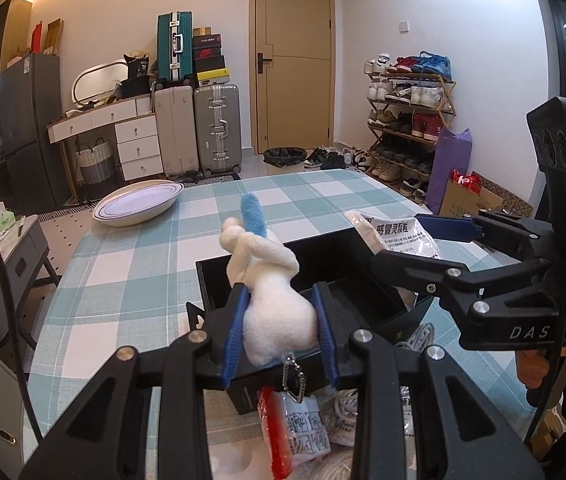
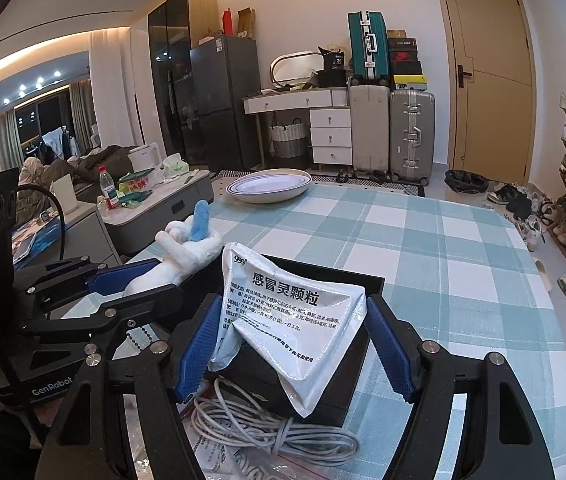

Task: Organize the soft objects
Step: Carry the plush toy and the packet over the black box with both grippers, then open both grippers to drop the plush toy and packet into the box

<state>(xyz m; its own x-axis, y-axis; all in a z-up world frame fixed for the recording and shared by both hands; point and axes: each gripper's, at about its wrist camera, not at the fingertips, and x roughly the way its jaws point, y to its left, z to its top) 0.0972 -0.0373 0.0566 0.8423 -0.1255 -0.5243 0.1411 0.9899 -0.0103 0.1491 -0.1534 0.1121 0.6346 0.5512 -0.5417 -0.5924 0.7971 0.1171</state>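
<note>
My left gripper (image 1: 281,330) is shut on a white plush toy (image 1: 273,300) with a blue ear and a keychain, held over the near edge of a black open box (image 1: 325,260). It also shows in the right wrist view (image 2: 181,254). My right gripper (image 2: 293,344) is shut on a white medicine sachet (image 2: 283,316) with black Chinese print, held above the box (image 2: 363,284). In the left wrist view the sachet (image 1: 393,236) sticks out of the right gripper (image 1: 423,240) over the box's right side.
The checked teal tablecloth (image 1: 143,264) carries a white oval dish (image 1: 139,204) at the far left. A coiled white cable (image 2: 267,432) and plastic packets (image 1: 295,428) lie near the box. Suitcases, a shoe rack and a door stand behind.
</note>
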